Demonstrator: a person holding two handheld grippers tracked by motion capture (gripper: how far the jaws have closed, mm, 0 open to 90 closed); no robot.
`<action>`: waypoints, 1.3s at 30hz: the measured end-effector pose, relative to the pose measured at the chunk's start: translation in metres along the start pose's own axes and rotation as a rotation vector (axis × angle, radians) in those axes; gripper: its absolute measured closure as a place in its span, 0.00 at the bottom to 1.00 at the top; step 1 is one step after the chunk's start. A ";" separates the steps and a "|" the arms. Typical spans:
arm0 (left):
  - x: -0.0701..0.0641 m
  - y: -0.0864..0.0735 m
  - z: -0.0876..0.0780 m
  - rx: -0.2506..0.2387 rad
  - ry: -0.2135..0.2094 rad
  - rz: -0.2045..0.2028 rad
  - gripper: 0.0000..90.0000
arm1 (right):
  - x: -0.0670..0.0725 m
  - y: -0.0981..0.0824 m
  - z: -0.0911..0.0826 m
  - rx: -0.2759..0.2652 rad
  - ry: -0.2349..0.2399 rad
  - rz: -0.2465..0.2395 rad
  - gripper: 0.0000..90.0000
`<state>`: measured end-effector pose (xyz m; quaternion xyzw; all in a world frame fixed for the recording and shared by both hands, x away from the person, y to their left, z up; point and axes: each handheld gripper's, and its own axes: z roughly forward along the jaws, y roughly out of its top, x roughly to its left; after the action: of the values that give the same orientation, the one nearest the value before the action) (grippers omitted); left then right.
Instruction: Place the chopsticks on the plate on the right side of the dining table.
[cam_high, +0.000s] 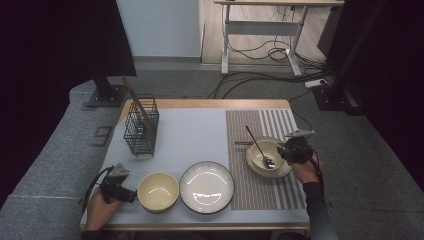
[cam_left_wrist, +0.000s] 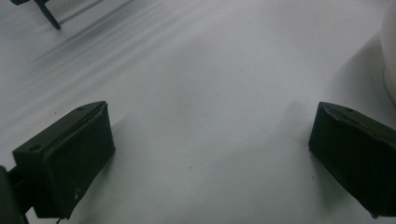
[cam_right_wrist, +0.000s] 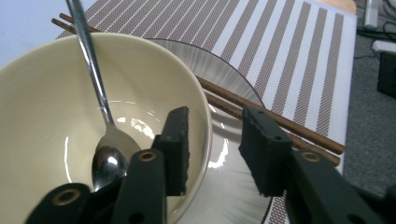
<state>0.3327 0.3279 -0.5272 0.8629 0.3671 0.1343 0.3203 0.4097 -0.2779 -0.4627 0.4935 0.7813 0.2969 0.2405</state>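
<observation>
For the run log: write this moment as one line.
right gripper: jaws straddle rim of cream bowl, not pressing | spoon: in that bowl | chopsticks: behind bowl | left gripper: open over mat

The cream bowl (cam_right_wrist: 70, 107) has a glossy glazed ceramic look, with bright highlights on its inner wall. The spoon (cam_right_wrist: 105, 149) in it is polished metal, mirror-smooth. The ribbed plate (cam_right_wrist: 224, 70) beneath is likewise glazed and shiny. The chopsticks (cam_right_wrist: 261, 109) look like dark, matt wood. The placemat (cam_right_wrist: 289, 51) is a woven, textured fabric in brown and pale stripes. The basket (cam_high: 141, 126) is black wire. The table cover (cam_left_wrist: 201, 93) appears smooth and matt grey. Black jaw pads (cam_right_wrist: 175, 144) look rough and dull.
</observation>
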 end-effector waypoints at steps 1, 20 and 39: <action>0.000 0.000 0.000 0.000 0.000 0.000 0.00 | -0.002 0.000 0.002 -0.002 0.016 0.019 0.80; 0.000 0.000 0.000 -0.001 0.000 -0.001 0.00 | -0.005 0.003 0.005 0.006 0.029 0.035 0.93; 0.000 0.000 0.000 0.000 0.000 -0.001 0.00 | -0.012 0.005 0.008 0.011 0.001 0.054 0.93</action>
<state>0.3328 0.3279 -0.5272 0.8627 0.3675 0.1341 0.3204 0.4229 -0.2854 -0.4639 0.5156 0.7694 0.2993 0.2293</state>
